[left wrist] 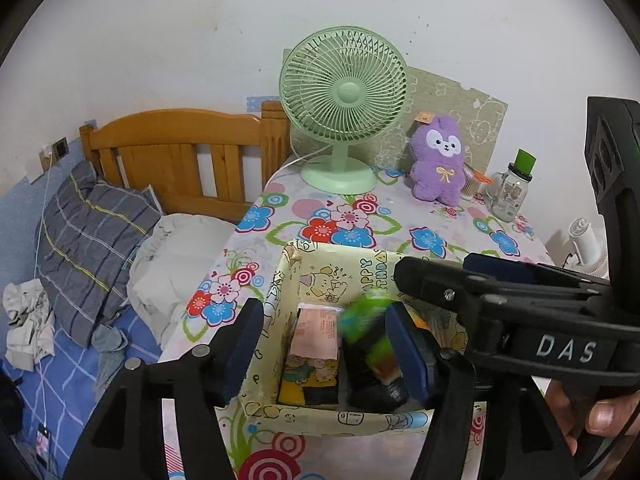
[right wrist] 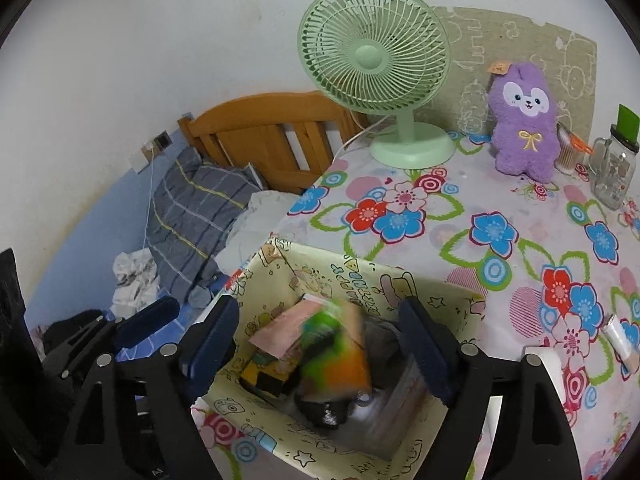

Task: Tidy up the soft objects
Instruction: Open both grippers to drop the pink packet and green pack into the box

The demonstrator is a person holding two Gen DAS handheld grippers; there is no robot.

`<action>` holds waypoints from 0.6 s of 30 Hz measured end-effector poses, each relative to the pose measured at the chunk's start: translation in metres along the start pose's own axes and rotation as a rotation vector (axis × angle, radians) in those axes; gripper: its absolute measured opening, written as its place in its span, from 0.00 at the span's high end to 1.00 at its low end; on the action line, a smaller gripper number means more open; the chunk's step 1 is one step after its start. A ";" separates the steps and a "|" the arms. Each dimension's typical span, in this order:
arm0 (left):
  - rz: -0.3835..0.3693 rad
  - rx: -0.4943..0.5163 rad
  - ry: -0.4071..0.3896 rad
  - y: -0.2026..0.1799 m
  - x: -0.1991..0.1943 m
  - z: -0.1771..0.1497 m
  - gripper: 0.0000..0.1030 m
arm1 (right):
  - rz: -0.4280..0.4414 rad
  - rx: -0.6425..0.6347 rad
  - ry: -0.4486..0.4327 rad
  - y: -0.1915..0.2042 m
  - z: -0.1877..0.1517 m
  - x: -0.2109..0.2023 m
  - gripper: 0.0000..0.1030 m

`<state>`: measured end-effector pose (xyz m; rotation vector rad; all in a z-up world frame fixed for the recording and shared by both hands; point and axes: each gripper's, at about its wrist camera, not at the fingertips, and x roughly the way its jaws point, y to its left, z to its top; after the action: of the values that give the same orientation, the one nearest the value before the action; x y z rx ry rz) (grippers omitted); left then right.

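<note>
Left wrist view: "DAS" marks my right tongs (left wrist: 472, 280); both tongs, left tongs (left wrist: 324, 344) included, gape over the "HAPPY BIRTHDAY" box (left wrist: 316, 268); blurred green toy (left wrist: 368, 328) inside.

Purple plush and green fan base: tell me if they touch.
Apart. In the right wrist view, flowered tablecloth shows plainly between the green fan base and the purple plush.

blurred green-and-orange soft toy (right wrist: 334, 346) tilted inside open cartoon-print cardboard box (right wrist: 432, 290), over pink packet; fluffy purple plush bunny (right wrist: 524, 120) upright at table's back, near wall.
</note>
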<state>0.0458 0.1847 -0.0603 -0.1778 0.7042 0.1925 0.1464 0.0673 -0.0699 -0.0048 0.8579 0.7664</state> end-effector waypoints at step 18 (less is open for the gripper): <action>-0.068 0.064 -0.006 -0.047 -0.007 0.000 0.31 | -0.040 0.041 -0.063 -0.037 -0.012 -0.046 0.18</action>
<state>0.0515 0.1389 -0.0508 -0.1397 0.6966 0.1053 0.1419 0.0086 -0.0570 0.0386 0.8118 0.7081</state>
